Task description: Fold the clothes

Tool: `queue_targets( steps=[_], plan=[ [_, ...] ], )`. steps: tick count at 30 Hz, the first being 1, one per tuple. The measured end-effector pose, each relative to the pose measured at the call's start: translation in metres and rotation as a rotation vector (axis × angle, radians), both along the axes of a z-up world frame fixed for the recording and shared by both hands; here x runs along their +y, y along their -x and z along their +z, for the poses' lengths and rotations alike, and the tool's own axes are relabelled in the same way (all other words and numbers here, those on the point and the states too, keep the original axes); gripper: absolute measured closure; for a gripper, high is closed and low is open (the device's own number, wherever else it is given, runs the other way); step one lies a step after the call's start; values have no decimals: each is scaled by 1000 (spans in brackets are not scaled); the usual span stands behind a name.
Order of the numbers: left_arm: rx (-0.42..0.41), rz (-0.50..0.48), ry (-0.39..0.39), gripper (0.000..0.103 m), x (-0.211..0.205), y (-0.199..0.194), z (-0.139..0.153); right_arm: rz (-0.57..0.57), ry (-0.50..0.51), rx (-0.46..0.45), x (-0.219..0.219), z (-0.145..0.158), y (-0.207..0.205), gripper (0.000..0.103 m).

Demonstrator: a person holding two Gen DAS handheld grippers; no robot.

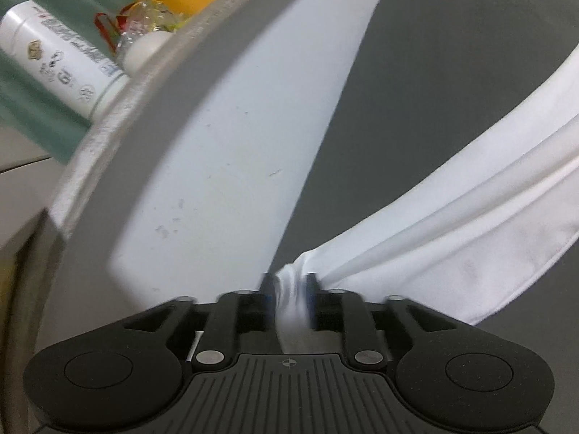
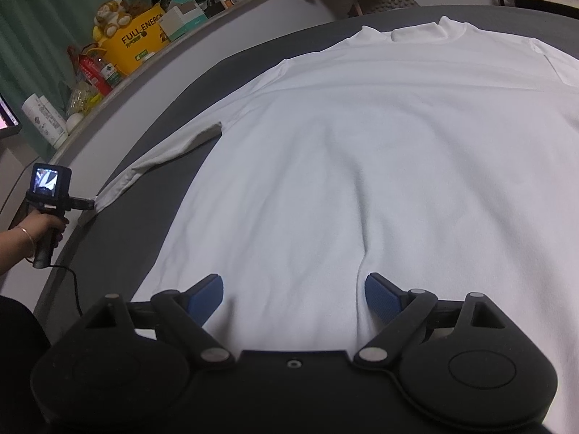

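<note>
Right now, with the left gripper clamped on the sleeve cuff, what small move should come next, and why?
Probably carry the left gripper inward, laying the sleeve across the shirt body. The cuff is already pinched and the sleeve stretches straight out over the grey surface, while the shirt lies flat. The right gripper hangs open over the hem, free to steady it.
</note>
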State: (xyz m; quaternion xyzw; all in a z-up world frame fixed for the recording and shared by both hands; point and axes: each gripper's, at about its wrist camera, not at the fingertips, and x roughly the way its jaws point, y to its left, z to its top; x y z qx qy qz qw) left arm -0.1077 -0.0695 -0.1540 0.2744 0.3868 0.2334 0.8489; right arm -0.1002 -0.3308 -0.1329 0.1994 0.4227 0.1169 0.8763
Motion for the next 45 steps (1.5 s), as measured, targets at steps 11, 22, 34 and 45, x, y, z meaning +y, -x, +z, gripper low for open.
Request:
queue_targets(
  steps=[11,22,34,45],
  plan=[
    [-62,-455,-330,8,-36,101,0,4,18,-3,3,2,1,16],
    [278,-710,-605,51,-50,91,-45,5,23,-2,4,2,3,16],
    [343,-811,-726,99,-49,103,-56,7,19,-4,3,2,3,16],
    [346,-758,-587,100,-33,95,-53,8,29,-2,5,2,3,15]
  ],
)
